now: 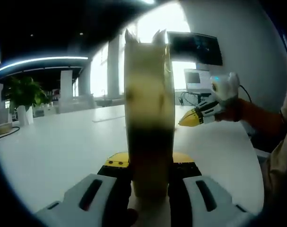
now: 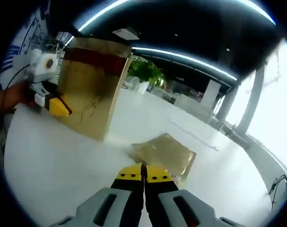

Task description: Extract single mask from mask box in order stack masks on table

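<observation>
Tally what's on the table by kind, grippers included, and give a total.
Mask boxes: 1, the gold mask box held upright.
Gold mask packets: 1, the mask packet flat on the table.
Grippers: 2, left gripper, right gripper.
Total: 4.

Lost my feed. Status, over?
Left claw shut on mask box. Right claw shut, empty. Packet flat on table. Nothing blocking.

- Your left gripper view sits jammed up against the mask box (image 1: pixel 149 113), looking low across the table (image 1: pixel 53 146) toward the windows.
- Your right gripper view looks down over the same box (image 2: pixel 92 85) from farther back.
</observation>
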